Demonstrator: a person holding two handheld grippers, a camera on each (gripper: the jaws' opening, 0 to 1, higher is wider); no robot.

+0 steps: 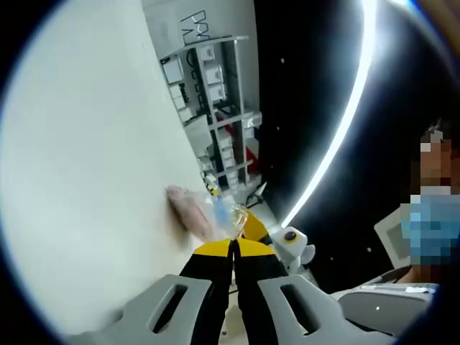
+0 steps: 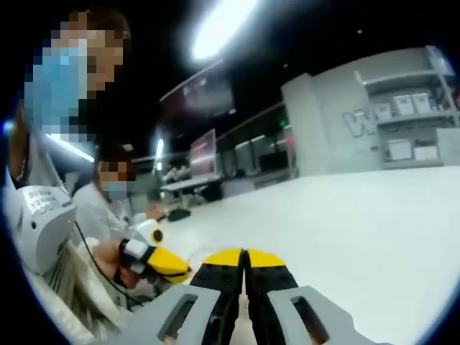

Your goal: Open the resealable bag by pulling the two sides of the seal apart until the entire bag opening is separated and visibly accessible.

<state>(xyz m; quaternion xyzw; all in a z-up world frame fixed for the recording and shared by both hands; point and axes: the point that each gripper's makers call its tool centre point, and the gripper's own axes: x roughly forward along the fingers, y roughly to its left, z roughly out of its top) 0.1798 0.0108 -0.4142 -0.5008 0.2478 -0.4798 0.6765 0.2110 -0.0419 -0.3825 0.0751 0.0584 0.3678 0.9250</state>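
The resealable bag (image 1: 192, 213) is clear with pinkish contents and lies on the white table (image 1: 93, 158). Its crinkled clear mouth (image 1: 233, 215) sits right at the yellow tips of my left gripper (image 1: 231, 246), whose jaws are shut on that edge. My right gripper (image 1: 256, 228) comes in from the right, its yellow tip meeting the same clear film. In the right gripper view my right gripper (image 2: 244, 256) has its jaws pressed together, with the left gripper (image 2: 167, 264) close beside it on the left. Only a faint wisp of film (image 2: 192, 254) shows between them.
The white table (image 2: 345, 230) stretches wide beyond the jaws. Grey shelves with white boxes (image 1: 215, 93) stand behind its far edge. A person (image 2: 108, 208) sits at the table's side, another person (image 2: 50, 108) stands nearer, and a hand (image 2: 108, 259) holds the left gripper.
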